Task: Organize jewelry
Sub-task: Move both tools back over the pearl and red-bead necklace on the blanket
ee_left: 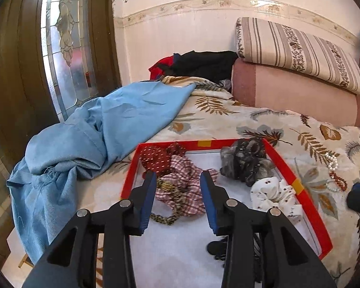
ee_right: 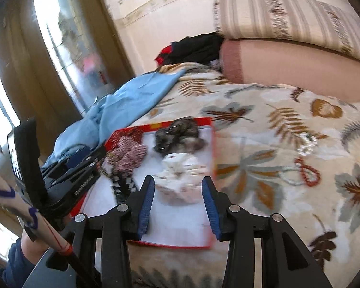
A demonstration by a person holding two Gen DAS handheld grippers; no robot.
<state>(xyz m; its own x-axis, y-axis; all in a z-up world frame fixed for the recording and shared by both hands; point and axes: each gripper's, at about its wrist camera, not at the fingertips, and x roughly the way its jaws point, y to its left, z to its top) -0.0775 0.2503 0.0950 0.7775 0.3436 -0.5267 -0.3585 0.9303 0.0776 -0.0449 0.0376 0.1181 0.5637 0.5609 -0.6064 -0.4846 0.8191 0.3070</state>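
Observation:
A red-rimmed tray (ee_left: 297,182) with a white floor lies on the leaf-print bedspread. It holds a dark red dotted scrunchie (ee_left: 157,158), a red-checked one (ee_left: 187,184), a grey furry one (ee_left: 246,163), a white dotted one (ee_left: 273,192), a leopard-print band (ee_left: 166,218) and a black clip (ee_left: 216,248). My left gripper (ee_left: 178,176) hangs open over the checked scrunchie, pads clear of it. In the blurred right wrist view my right gripper (ee_right: 178,179) stands open above the white scrunchie (ee_right: 180,175). A pearl bracelet (ee_left: 332,160) and a red bead bracelet (ee_left: 339,180) lie on the bedspread right of the tray.
A crumpled blue cloth (ee_left: 103,132) drapes over the bed's left edge beside the tray. A pink bolster (ee_left: 292,91), a striped pillow (ee_left: 300,50) and dark clothes (ee_left: 199,64) lie at the back. A wooden door with patterned glass (ee_left: 64,48) stands left. A person's arm (ee_right: 14,192) shows lower left.

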